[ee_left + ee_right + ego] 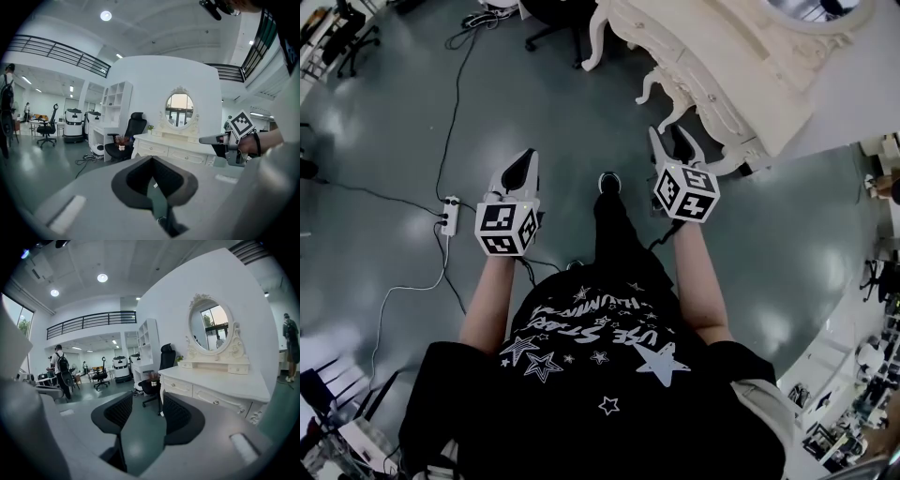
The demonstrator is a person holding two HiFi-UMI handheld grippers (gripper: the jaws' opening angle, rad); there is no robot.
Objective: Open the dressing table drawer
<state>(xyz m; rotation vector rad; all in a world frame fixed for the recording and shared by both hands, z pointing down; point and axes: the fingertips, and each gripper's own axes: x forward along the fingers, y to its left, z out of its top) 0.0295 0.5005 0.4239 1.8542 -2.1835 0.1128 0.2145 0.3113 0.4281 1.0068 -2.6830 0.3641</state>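
The left gripper hangs over the floor with its jaws pressed together, nothing between them. The right gripper has its jaws spread and empty, near the front of the dressing table but apart from it. The table stands ahead to the right, its drawers shut.

Dressing table ahead — chair seemingly left

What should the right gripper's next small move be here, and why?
Probably ease the right gripper forward to the small knob on the shut drawer of the white carved dressing table: its jaws stand apart and empty, short of the table.
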